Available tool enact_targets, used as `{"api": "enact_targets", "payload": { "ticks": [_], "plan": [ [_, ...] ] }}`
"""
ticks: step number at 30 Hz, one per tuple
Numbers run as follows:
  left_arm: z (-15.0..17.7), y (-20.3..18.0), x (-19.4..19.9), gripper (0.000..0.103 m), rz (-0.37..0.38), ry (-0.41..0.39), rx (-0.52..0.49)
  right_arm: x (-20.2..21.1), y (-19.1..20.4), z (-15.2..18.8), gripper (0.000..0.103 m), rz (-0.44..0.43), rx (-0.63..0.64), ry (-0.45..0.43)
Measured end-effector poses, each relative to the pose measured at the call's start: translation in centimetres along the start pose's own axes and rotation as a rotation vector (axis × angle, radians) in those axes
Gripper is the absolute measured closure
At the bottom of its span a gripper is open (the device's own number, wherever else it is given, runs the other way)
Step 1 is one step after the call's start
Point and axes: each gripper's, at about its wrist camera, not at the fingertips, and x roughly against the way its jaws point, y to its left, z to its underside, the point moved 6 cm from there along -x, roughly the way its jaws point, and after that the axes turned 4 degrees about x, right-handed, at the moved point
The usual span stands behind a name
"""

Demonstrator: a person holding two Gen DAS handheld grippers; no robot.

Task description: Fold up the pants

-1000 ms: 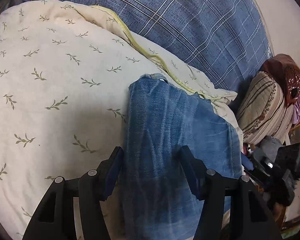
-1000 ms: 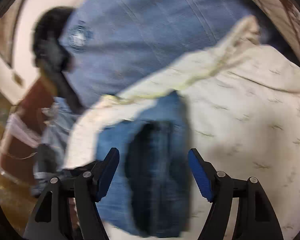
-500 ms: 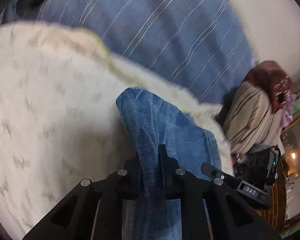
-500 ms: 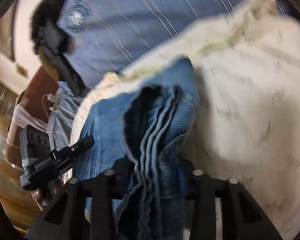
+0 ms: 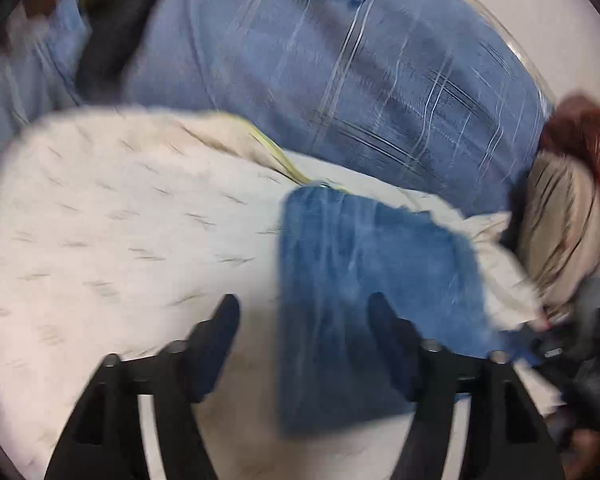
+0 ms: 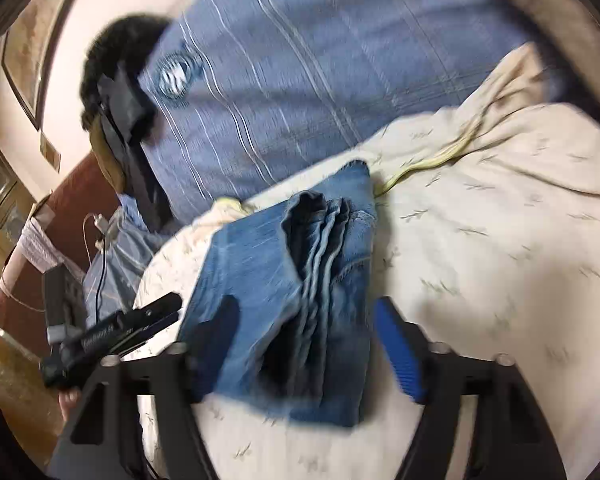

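Observation:
The folded blue jeans (image 5: 364, 280) lie on a cream leaf-print blanket (image 5: 120, 240). In the right wrist view the jeans (image 6: 300, 280) show stacked folded edges down their middle. My left gripper (image 5: 302, 312) is open and empty, with its right finger over the jeans and its left finger over the blanket. My right gripper (image 6: 306, 320) is open and empty, with its fingers spread on either side of the jeans' near end. The left gripper (image 6: 112, 332) also shows in the right wrist view, at the left of the jeans. Both views are blurred by motion.
A person in a blue striped shirt (image 6: 300, 80) stands just behind the blanket. A striped cushion (image 5: 560, 220) with a red-brown cloth lies at the right in the left wrist view. Wooden floor (image 6: 16, 392) shows at the lower left of the right wrist view.
Half a second ago both grippers were shut on the jeans. Both have now opened and let go, and the jeans lie folded on the blanket.

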Motion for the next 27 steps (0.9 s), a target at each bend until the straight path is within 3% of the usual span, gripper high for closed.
{"api": "enact_targets", "payload": {
  "ticks": [4, 8, 10, 16, 27],
  "plan": [
    [6.6, -1.8, 3.8, 0.029, -0.151, -0.068, -0.167, 1.8, 1.1, 4.7, 0.028, 0.047, 0.005, 0.038],
    [10.2, -4.2, 8.2, 0.028, -0.237, -0.154, -0.244, 3.4, 4.2, 7.7, 0.028, 0.128, 0.145, 0.089],
    [10.7, -5.5, 10.2, 0.028, -0.249, -0.158, -0.249, 4.6, 5.6, 7.9, 0.028, 0.207, 0.178, 0.089],
    [11.3, -6.6, 15.5, 0.027, -0.237, -0.164, -0.237, 7.3, 8.1, 8.3, 0.029, 0.306, 0.241, 0.068],
    [10.3, -5.7, 18.4, 0.027, -0.212, -0.172, -0.196, 9.2, 8.8, 7.9, 0.029, 0.323, 0.191, 0.051]
  ]
}}
